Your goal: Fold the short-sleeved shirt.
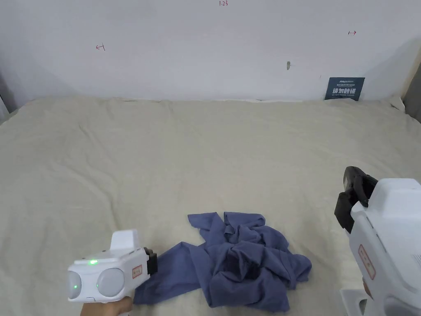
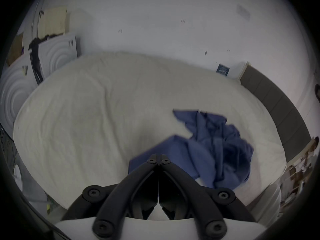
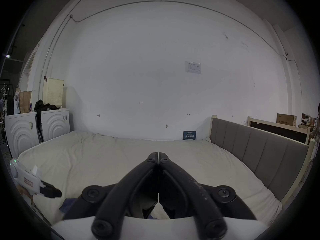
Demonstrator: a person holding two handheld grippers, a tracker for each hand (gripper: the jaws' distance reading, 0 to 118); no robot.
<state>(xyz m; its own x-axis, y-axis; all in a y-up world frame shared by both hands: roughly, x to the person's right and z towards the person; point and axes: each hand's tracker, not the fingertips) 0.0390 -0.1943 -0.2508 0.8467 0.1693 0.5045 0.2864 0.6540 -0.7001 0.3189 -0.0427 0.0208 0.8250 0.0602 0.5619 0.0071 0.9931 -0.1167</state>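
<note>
Beige bed [image 1: 205,156] against white wall, blue shirt [image 1: 242,263] crumpled near front edge. Both jaws closed, empty: left gripper [image 2: 158,156] over shirt's flap, right gripper [image 3: 158,154] beside shirt. Best opened, then corners pinched and spread flat.

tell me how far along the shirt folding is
Nothing looks done yet: the blue shirt lies crumpled in a heap on the beige bed sheet. In hand: the left claw is shut with its tips over the shirt's near edge; whether it pinches cloth I cannot tell. The right claw is shut and empty, raised above the bed. Left: spreading the shirt flat, then every fold.
</note>
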